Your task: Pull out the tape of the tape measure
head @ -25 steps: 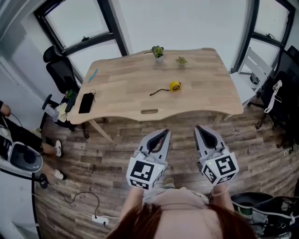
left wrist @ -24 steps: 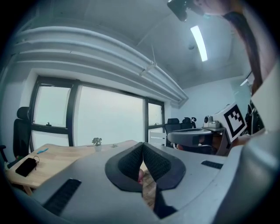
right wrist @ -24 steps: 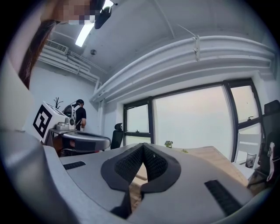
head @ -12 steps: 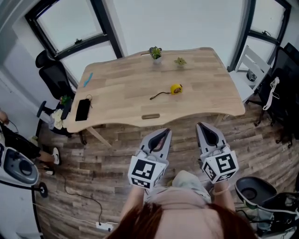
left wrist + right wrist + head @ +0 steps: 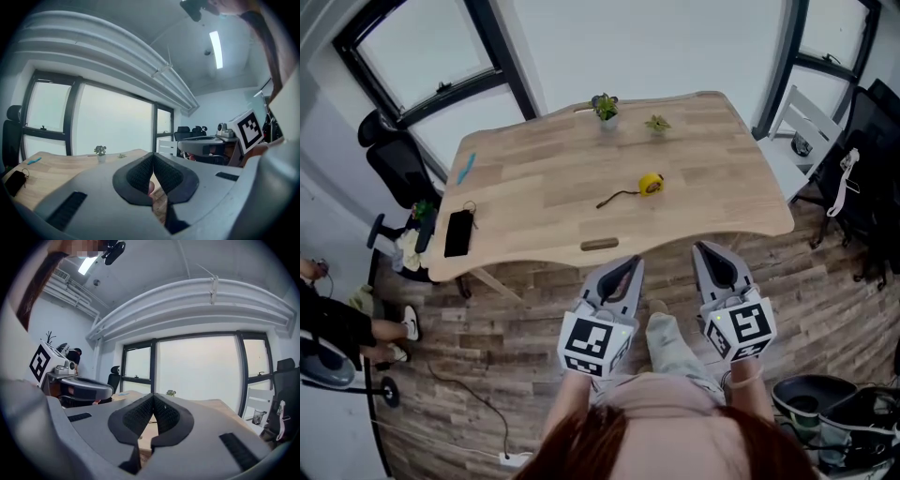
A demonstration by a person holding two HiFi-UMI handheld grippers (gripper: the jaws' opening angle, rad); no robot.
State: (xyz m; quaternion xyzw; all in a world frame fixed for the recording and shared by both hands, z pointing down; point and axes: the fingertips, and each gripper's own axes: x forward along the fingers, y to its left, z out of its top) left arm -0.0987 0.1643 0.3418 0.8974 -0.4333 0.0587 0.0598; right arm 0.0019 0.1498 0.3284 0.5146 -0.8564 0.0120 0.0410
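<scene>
Only the head view clearly shows the tape measure (image 5: 652,184) on the table (image 5: 534,169); left claw (image 5: 630,264) and right claw (image 5: 705,249) closed, empty.

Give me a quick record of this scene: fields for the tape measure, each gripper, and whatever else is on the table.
tape measure: yellow, mid-table, untouched, dark cord trailing left
left gripper: shut, empty, short of the table's near edge
right gripper: shut, empty, also short of the edge
other items: black phone and blue pen at left; two small plants at far edge
</scene>
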